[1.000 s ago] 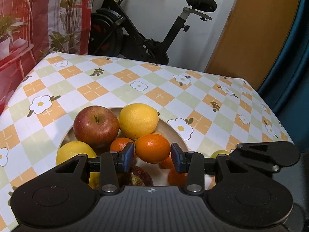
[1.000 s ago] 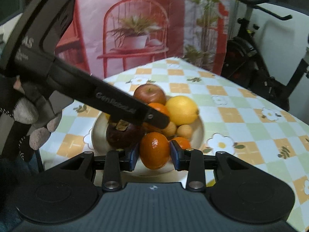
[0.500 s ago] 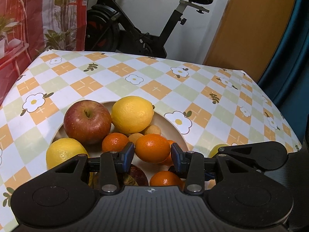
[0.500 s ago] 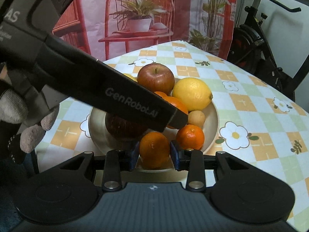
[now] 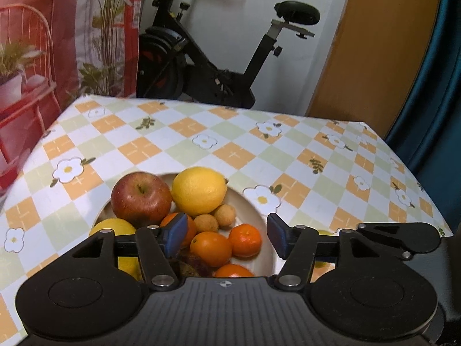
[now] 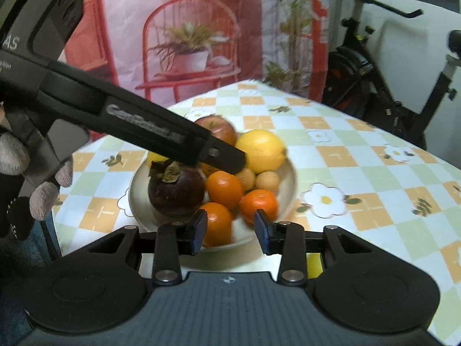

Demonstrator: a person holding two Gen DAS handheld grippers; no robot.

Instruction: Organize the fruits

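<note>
My left tool (image 5: 226, 235) has just been opening and now stands wide over the mandarins (image 5: 211, 248) in the fruit bowl (image 5: 253, 207) on the bench (image 5: 230, 155), gripping nothing, while my right tool (image 6: 230, 228), narrow but unclamped, frames another mandarin (image 6: 217, 222).

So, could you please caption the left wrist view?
Open left tongs above a plate of fruit on a checked tablecloth.

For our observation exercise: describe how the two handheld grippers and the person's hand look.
Both grippers, left and right, are black plastic with blue pads. The left one carries white lettering along its side. The hand wears a dark glove with grey fingertips.
</note>
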